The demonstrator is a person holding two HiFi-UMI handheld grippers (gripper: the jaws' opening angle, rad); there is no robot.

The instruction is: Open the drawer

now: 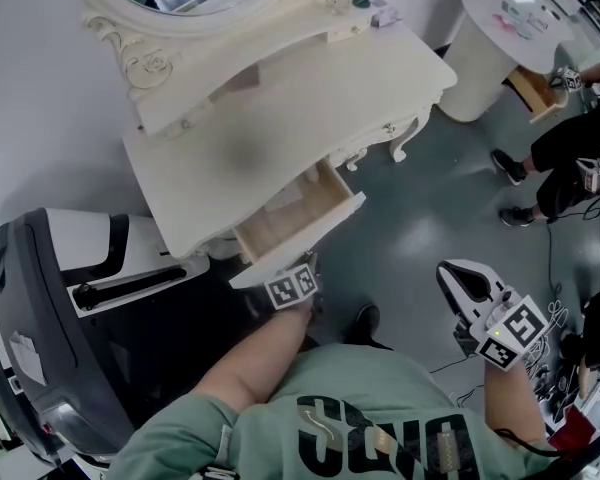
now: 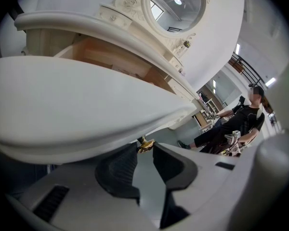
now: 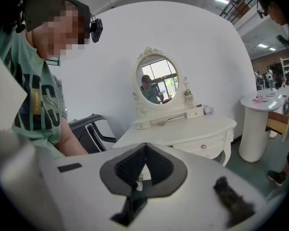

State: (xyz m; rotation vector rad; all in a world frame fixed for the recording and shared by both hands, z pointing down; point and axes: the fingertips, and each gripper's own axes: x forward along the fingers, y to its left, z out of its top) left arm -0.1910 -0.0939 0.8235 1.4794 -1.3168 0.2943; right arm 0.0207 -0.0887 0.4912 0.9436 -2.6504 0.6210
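Drawer [image 1: 290,218] glossy cream outside, bare wood inside; knob [image 2: 145,145] shiny brass.

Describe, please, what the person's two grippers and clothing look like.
The left gripper and right gripper have pale grey-white moulded shells and dark, ribbed fingers. Each carries a cube with black-and-white square markers. The person wears a green short-sleeved T-shirt with dark lettering.

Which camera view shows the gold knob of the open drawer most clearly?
The left gripper view: the gold knob sits pinched between the fingers of the left gripper, under the drawer front. In the head view it is hidden below the marker cube. In the right gripper view the right gripper blocks that drawer.
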